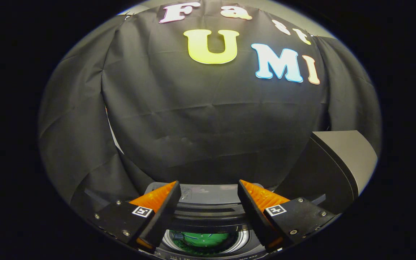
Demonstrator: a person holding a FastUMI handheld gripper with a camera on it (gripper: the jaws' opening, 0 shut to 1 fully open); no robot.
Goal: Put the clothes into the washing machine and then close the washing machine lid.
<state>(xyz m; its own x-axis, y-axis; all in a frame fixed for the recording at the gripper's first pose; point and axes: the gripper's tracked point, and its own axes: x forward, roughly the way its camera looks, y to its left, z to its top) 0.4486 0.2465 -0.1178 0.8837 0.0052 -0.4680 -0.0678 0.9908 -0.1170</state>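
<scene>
My gripper (pixel 209 189) hangs above the washing machine (pixel 208 211) with its fingers spread apart and nothing between them. Below the gap between the fingers is the round drum opening, and a green garment (pixel 200 240) lies inside it. The machine's lid (pixel 334 166) stands raised to the right of the right finger, tilted up and back. The machine's dark top panel runs just beyond the fingertips.
The black cloth wall of the booth rises close behind the machine and folds around on the left and right. The raised lid takes up the space to the right of the gripper.
</scene>
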